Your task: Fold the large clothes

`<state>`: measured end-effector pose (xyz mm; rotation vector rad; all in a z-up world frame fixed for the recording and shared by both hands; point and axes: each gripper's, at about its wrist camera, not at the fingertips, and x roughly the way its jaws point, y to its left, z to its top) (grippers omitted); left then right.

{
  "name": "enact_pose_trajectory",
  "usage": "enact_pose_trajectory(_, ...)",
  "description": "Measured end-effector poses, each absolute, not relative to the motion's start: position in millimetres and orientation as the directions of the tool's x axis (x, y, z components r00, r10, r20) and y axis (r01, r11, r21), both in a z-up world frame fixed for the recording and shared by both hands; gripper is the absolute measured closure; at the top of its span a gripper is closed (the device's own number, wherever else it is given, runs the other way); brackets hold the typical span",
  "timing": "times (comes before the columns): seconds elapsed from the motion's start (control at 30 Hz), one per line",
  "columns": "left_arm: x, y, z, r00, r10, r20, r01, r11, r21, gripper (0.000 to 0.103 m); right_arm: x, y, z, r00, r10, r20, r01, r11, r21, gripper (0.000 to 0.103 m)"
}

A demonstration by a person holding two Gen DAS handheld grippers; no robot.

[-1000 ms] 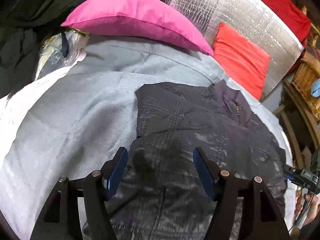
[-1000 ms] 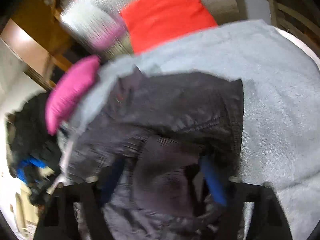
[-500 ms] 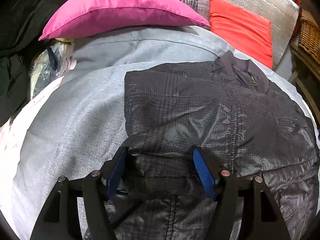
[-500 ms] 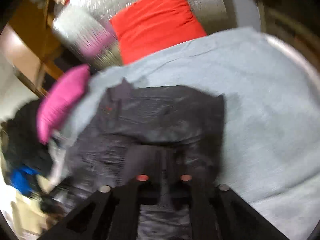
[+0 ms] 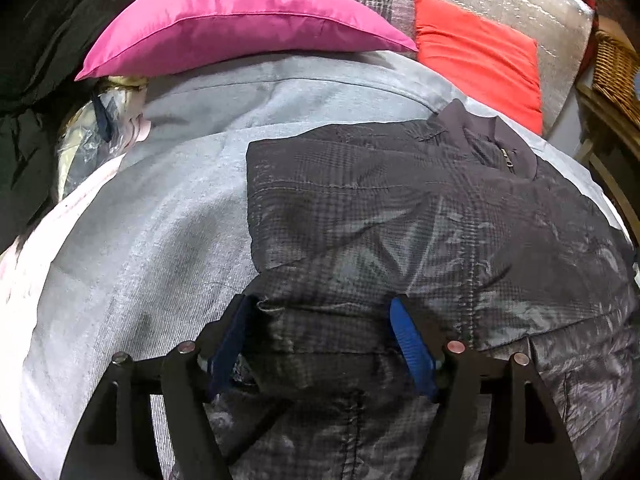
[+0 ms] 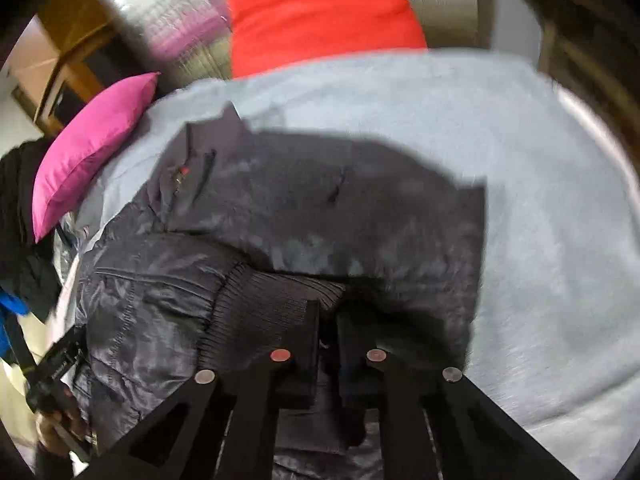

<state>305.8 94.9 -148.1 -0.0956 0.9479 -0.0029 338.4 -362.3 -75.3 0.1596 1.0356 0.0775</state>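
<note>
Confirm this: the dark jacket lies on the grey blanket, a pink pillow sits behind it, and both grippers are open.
Not quite: only the left gripper is open. The right wrist view shows the right gripper shut on the dark jacket. Grey blanket and pink pillow are right.

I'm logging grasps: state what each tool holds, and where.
Right tool is shut on the dark jacket at its ribbed cuff. Left tool is open, holding nothing.

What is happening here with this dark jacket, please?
A person with two handheld grippers is folding a dark jacket on a grey blanket. The right gripper is shut on the jacket's lower part. The left gripper is open, its fingers straddling a fold. A pink pillow lies behind.
</note>
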Motion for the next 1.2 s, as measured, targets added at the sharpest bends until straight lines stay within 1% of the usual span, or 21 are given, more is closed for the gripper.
enact_pose_trajectory(0.03, 305, 93, -149, 0.585, -0.041, -0.81, -0.031, 0.997, -0.073, 0.024, 337, -364, -69, 0.518, 0.126, -0.846, 0.0, 0.989, 0.148, 0.095)
enact_pose_trajectory(0.07, 306, 93, -151, 0.587, -0.04, -0.809, -0.026, 0.997, -0.069, 0.021, 337, -363, -66, 0.521, 0.085, -0.849, -0.015, 0.996, 0.091, 0.095)
enact_pose_trajectory(0.1, 306, 93, -153, 0.587, -0.033, -0.809, -0.027, 0.998, -0.06, 0.021, 339, -362, -70, 0.509, 0.068, -0.858, -0.015, 0.997, 0.07, 0.095)
enact_pose_trajectory(0.17, 305, 92, -153, 0.592, -0.029, -0.805, -0.031, 0.998, -0.059, 0.02, 341, -364, -83, 0.495, 0.064, -0.866, 0.008, 0.997, 0.078, 0.095)
enact_pose_trajectory(0.23, 304, 92, -152, 0.59, -0.027, -0.807, -0.03, 0.998, -0.055, 0.02, 341, -373, -90, 0.504, 0.104, -0.858, 0.055, 0.987, 0.152, 0.094)
enact_pose_trajectory(0.3, 304, 94, -149, 0.581, -0.027, -0.813, -0.031, 0.998, -0.055, 0.02, 340, -382, -95, 0.504, 0.136, -0.853, 0.086, 0.975, 0.206, 0.091)
enact_pose_trajectory(0.37, 304, 99, -147, 0.575, -0.039, -0.817, -0.04, 0.996, -0.076, 0.02, 339, -389, -98, 0.499, 0.181, -0.848, 0.117, 0.955, 0.273, 0.09)
enact_pose_trajectory(0.47, 305, 106, -149, 0.566, -0.054, -0.823, -0.065, 0.992, -0.11, 0.02, 332, -388, -88, 0.518, 0.246, -0.819, 0.115, 0.929, 0.352, 0.089)
enact_pose_trajectory(0.5, 305, 106, -150, 0.564, -0.057, -0.824, -0.072, 0.99, -0.118, 0.02, 330, -383, -88, 0.51, 0.259, -0.82, 0.107, 0.927, 0.359, 0.089)
enact_pose_trajectory(0.57, 304, 105, -152, 0.565, -0.054, -0.823, -0.077, 0.99, -0.118, 0.02, 329, -373, -93, 0.477, 0.243, -0.844, 0.087, 0.943, 0.321, 0.081)
enact_pose_trajectory(0.6, 303, 104, -152, 0.566, -0.05, -0.823, -0.079, 0.99, -0.115, 0.02, 331, -368, -99, 0.456, 0.231, -0.859, 0.084, 0.95, 0.3, 0.066)
enact_pose_trajectory(0.63, 303, 104, -152, 0.566, -0.049, -0.823, -0.078, 0.991, -0.112, 0.02, 333, -365, -105, 0.443, 0.227, -0.867, 0.088, 0.952, 0.295, 0.041)
enact_pose_trajectory(0.67, 302, 103, -152, 0.565, -0.048, -0.824, -0.077, 0.991, -0.11, 0.02, 332, -364, -107, 0.441, 0.224, -0.869, 0.093, 0.952, 0.293, 0.035)
enact_pose_trajectory(0.7, 302, 103, -152, 0.563, -0.049, -0.825, -0.076, 0.991, -0.11, 0.02, 333, -362, -107, 0.447, 0.211, -0.87, 0.091, 0.956, 0.279, 0.035)
enact_pose_trajectory(0.73, 302, 103, -151, 0.561, -0.048, -0.827, -0.076, 0.991, -0.109, 0.02, 332, -359, -103, 0.462, 0.193, -0.866, 0.076, 0.964, 0.255, 0.051)
enact_pose_trajectory(0.8, 303, 104, -152, 0.56, -0.053, -0.827, -0.07, 0.991, -0.111, 0.02, 332, -353, -99, 0.459, 0.154, -0.875, 0.064, 0.977, 0.205, 0.095)
enact_pose_trajectory(0.93, 302, 104, -151, 0.561, -0.056, -0.826, -0.062, 0.992, -0.109, 0.018, 326, -358, -82, 0.476, 0.071, -0.876, 0.051, 0.993, 0.108, 0.098)
enact_pose_trajectory(1.0, 301, 105, -148, 0.569, -0.041, -0.821, -0.067, 0.993, -0.096, 0.018, 324, -365, -86, 0.464, -0.02, -0.886, 0.074, 0.997, 0.017, 0.1)
enact_pose_trajectory(1.03, 301, 105, -146, 0.571, -0.038, -0.82, -0.068, 0.993, -0.094, 0.018, 324, -370, -93, 0.451, -0.022, -0.892, 0.09, 0.996, 0.021, 0.1)
enact_pose_trajectory(1.1, 297, 105, -138, 0.589, -0.029, -0.808, -0.07, 0.994, -0.087, 0.018, 322, -377, -101, 0.436, 0.049, -0.899, 0.09, 0.991, 0.098, 0.099)
enact_pose_trajectory(1.2, 293, 108, -123, 0.632, -0.019, -0.775, -0.075, 0.994, -0.086, 0.018, 311, -384, -91, 0.484, 0.125, -0.866, 0.09, 0.977, 0.192, 0.096)
